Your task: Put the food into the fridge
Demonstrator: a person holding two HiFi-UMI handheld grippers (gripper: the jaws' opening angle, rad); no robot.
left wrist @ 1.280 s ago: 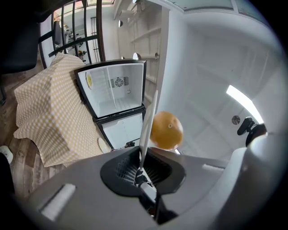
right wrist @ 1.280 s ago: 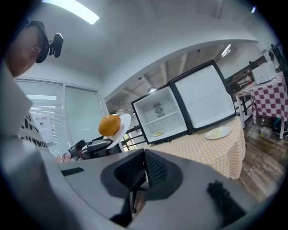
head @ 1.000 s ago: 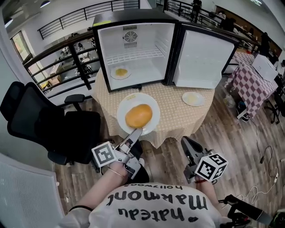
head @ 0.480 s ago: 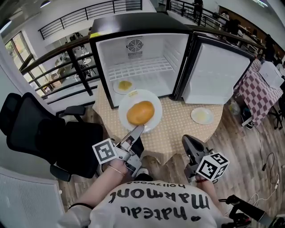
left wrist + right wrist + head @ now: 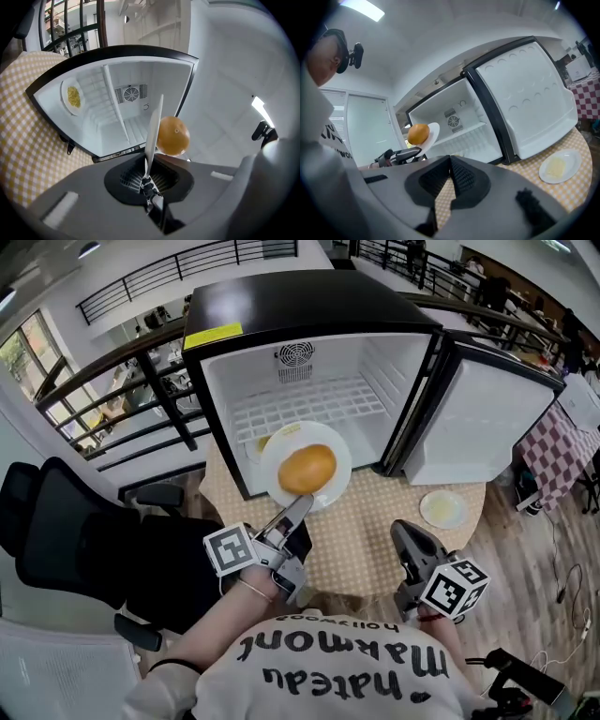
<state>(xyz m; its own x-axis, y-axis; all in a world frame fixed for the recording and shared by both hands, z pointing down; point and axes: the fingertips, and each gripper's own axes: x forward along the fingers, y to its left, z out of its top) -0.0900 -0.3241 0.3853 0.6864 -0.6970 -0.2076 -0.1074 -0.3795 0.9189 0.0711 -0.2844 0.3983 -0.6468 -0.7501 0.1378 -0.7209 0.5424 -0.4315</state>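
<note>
An orange-brown bun (image 5: 307,468) lies on a white plate (image 5: 330,486), and my left gripper (image 5: 294,510) is shut on the plate's near rim. The plate hangs at the mouth of the open mini fridge (image 5: 309,306), over its lower floor. In the left gripper view the plate (image 5: 153,123) shows edge-on with the bun (image 5: 173,136) beside it, in front of the fridge (image 5: 117,51). A second plate with yellow food (image 5: 71,96) lies inside the fridge. My right gripper (image 5: 405,535) is shut and holds nothing, low over the table's near edge. A third plate of pale food (image 5: 442,509) lies on the table.
The fridge door (image 5: 483,418) swings open to the right. The table wears a beige checked cloth (image 5: 370,535). A black office chair (image 5: 66,521) stands to the left, a dark railing (image 5: 141,362) runs behind, and a red-checked table (image 5: 561,432) sits far right.
The plate with the bun has moved forward and up, from over the table to the fridge's opening. The view has closed in on the fridge. The right gripper stays low.
</note>
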